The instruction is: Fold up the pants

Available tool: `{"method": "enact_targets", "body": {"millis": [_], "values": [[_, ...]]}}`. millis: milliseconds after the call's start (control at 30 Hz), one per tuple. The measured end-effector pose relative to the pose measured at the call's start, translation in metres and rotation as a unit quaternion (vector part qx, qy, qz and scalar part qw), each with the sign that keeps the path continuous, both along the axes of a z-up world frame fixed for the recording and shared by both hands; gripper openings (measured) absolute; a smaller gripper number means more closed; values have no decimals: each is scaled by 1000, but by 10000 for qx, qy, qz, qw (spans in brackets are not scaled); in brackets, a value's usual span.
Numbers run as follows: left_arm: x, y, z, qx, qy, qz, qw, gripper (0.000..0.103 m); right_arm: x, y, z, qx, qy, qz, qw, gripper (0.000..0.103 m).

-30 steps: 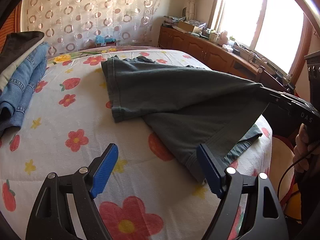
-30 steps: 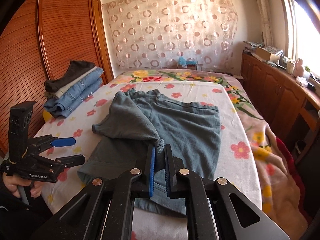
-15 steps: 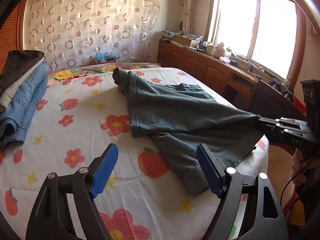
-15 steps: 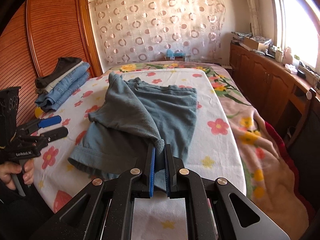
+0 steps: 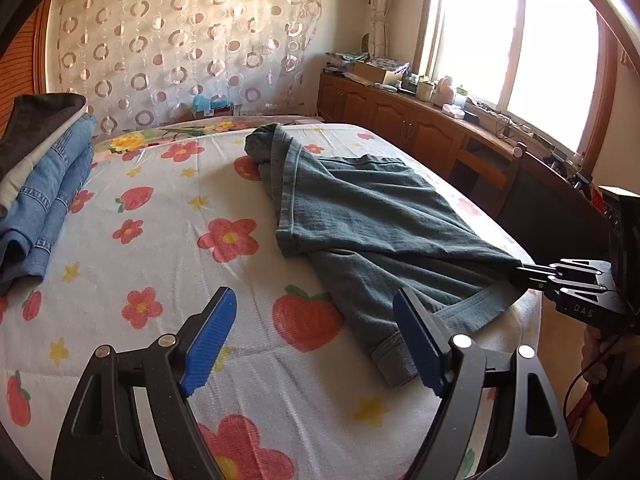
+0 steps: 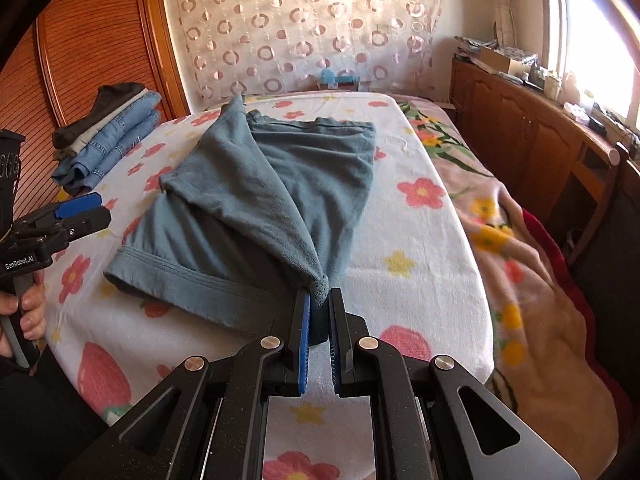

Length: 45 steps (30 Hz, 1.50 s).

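Pants (image 6: 260, 208) on bed (image 6: 420, 240) part-folded, apparently lengthwise; right gripper (image 6: 319, 312) clamps one corner, left gripper (image 5: 312, 336) open, empty. Remaining folds outstanding.

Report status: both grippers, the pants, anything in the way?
Right gripper shut on grey-green pants corner, lifted. Left gripper open, empty. Pants part-folded on bed. Folded jeans stack off to the side.
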<state>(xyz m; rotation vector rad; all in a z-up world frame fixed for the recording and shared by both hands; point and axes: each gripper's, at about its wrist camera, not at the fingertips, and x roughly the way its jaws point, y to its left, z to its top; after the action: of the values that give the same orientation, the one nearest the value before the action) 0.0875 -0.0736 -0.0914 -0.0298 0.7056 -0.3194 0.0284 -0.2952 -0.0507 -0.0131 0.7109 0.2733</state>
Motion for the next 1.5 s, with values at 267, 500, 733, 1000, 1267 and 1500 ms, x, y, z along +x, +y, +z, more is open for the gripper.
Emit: {"method": "enact_targets", "body": {"millis": [267,500,733,1000,1267,1500], "values": [[-4,10,-2,-111,-15,89,9999,81,3,-3,6,33,-91,-41,9999,8],[-5,17,-2,-107,-14,151,9998,81,5,-1,3,-71,-41,-78,9999,17],[-5,26,4,-118,-118,296,9994,81,-1,-5,22,-56,-236,-89,9997,26],[-5,44,15,-40,-275,532,9982,81,14,17,38,-5,-509,235,9984,34],[-4,66,27,54,-420,718,9965,81,57,64,39,186,-503,971,9938,35],[-6,78,33,48,-501,824,9953,81,92,103,37,102,-330,1559,9872,35]]}}
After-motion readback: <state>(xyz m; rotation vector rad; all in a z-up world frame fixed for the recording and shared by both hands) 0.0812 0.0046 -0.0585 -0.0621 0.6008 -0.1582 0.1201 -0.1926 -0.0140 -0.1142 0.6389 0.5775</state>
